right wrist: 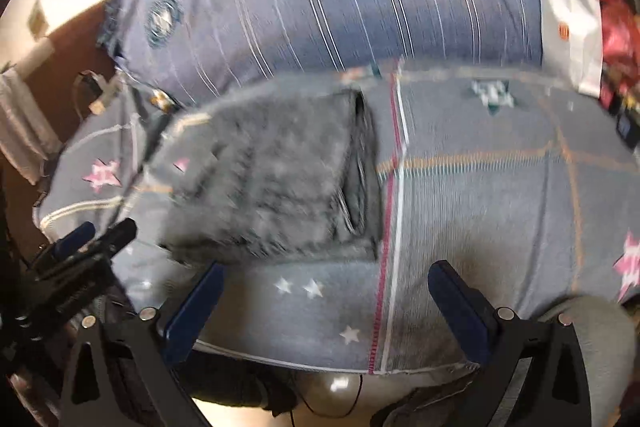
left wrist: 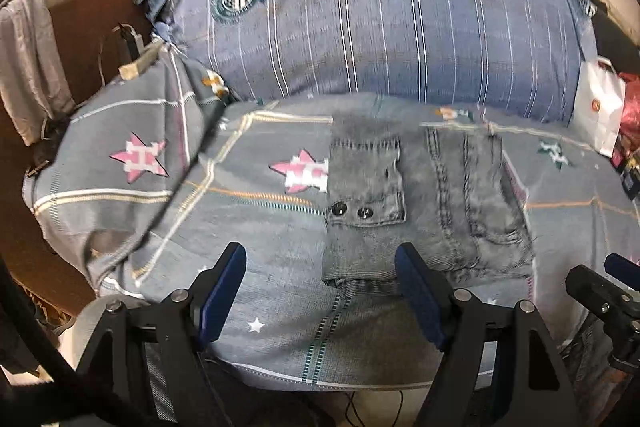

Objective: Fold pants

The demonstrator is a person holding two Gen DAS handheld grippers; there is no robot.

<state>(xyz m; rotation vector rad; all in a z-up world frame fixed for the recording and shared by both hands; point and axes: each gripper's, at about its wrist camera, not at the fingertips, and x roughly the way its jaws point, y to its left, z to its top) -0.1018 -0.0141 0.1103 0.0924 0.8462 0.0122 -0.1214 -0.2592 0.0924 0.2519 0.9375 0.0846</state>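
Pants [left wrist: 420,203] folded into compact grey bundle, flat mid-bed [left wrist: 240,267] before striped pillow [left wrist: 380,27] | left gripper [left wrist: 320,291] fingers apart, empty, near bundle's front edge | right gripper [right wrist: 326,303] fingers apart, empty, just beside it | fold looks essentially complete

Warm indoor light, glare along the top edge, heavy fisheye bending, motion blur worst in right wrist view.
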